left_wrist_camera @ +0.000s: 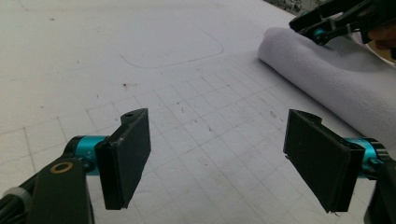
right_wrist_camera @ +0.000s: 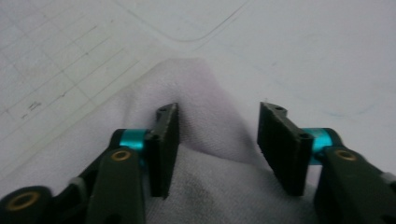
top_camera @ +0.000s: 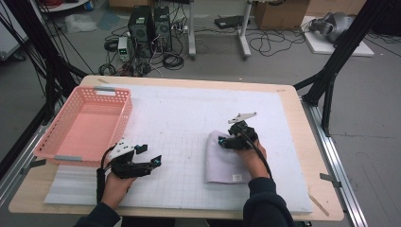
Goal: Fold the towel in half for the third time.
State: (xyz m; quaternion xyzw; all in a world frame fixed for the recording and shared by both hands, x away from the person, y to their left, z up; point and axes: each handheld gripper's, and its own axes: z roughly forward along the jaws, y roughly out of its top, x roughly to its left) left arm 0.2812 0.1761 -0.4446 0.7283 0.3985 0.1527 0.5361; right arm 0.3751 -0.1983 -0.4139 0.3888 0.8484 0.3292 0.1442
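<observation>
A pale lilac folded cloth [top_camera: 226, 165] lies on the white gridded mat [top_camera: 179, 118], right of centre. My right gripper [top_camera: 222, 140] hovers low over the cloth's far end, jaws open, with a raised fold of the cloth [right_wrist_camera: 201, 93] running between and under the pads. My left gripper [top_camera: 150, 155] is held near the mat's front left, jaws wide open, with bare mat between them. In the left gripper view my left gripper [left_wrist_camera: 217, 158] faces the rolled edge of the cloth [left_wrist_camera: 336, 79], and the right gripper [left_wrist_camera: 310, 25] sits on top of that edge.
A pink plastic basket [top_camera: 124, 113] stands at the table's left edge, close behind the left hand. The wooden table [top_camera: 302, 123] borders the mat on all sides. Computers, cables and black frame legs stand on the floor beyond.
</observation>
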